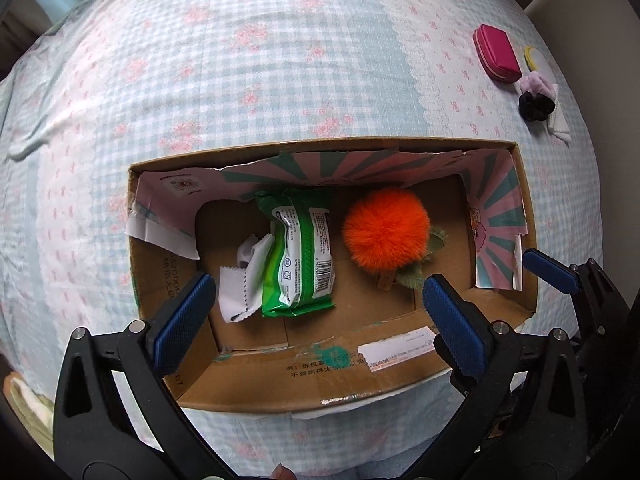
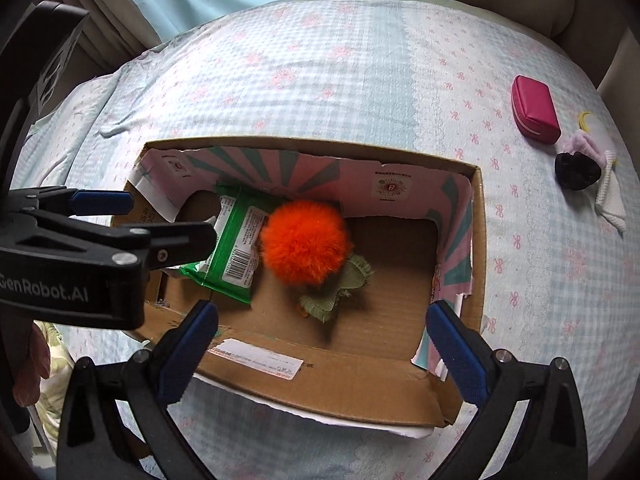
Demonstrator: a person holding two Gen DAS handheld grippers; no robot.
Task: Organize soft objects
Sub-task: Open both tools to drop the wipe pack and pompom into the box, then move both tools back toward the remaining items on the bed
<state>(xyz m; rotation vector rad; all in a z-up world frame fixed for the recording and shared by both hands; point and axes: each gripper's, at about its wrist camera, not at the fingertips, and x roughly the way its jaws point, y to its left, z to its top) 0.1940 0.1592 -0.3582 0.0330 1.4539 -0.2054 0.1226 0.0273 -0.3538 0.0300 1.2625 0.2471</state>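
Through the left wrist camera I am looking straight down with my left gripper [image 1: 316,300] standing wide open, nothing between its blue pads [image 1: 182,322]. Right under it the cardboard box [image 1: 320,376] is sitting on the checked bedsheet [image 1: 240,60]. Inside the box, just ahead of the left pad, a white cloth [image 1: 240,280] is lying against a green wipes pack [image 1: 302,256], and the orange pompom [image 1: 386,230] with green fabric leaves [image 1: 412,278] is resting ahead of the right pad. My right gripper [image 1: 550,264] is showing at the right edge, over the box's right wall. Far off ahead and to the right, a pink case [image 1: 497,57], a yellow ring [image 1: 532,58], a lilac scrunchie [image 1: 536,82], a black scrunchie [image 1: 536,106] and a small white cloth [image 1: 558,126] are lying together on the sheet.

Through the right wrist camera my right gripper [image 2: 322,338] is also gaping fully, empty, hovering above the box [image 2: 320,384]. The pompom [image 2: 306,240] is lying ahead between the pads, touching the wipes pack [image 2: 234,248]. My left gripper [image 2: 120,220] is reaching in from the left and is hiding part of the pack and the box's left end. The pink case [image 2: 535,109] and black scrunchie [image 2: 576,170] are staying well apart, ahead to the right.
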